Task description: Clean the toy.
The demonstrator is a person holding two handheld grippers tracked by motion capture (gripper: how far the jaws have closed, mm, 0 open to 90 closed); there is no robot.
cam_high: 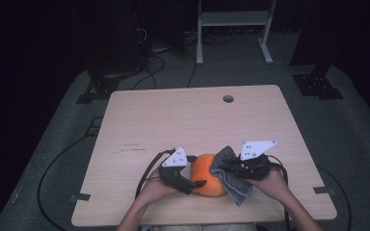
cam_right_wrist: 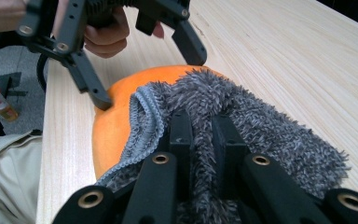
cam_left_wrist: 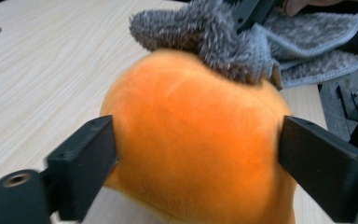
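A soft orange ball [cam_high: 207, 175] lies near the table's front edge. My left gripper [cam_high: 198, 172] reaches it from the left, its two black jaws set against opposite sides of the orange ball [cam_left_wrist: 196, 140] with no gap showing. A fuzzy grey cloth [cam_high: 231, 180] drapes over the ball's right side and top. My right gripper [cam_high: 224, 166] is shut on that grey cloth [cam_right_wrist: 261, 121], the pile pinched between its jaws [cam_right_wrist: 200, 121] and resting on the orange ball [cam_right_wrist: 116, 121]. The left gripper [cam_right_wrist: 149, 79] straddles the ball beyond the cloth.
The light wooden table [cam_high: 173, 120] has a round hole [cam_high: 228, 98] near its far edge. Cables trail off the front left. Dark stands and a white frame [cam_high: 233, 19] are on the floor behind.
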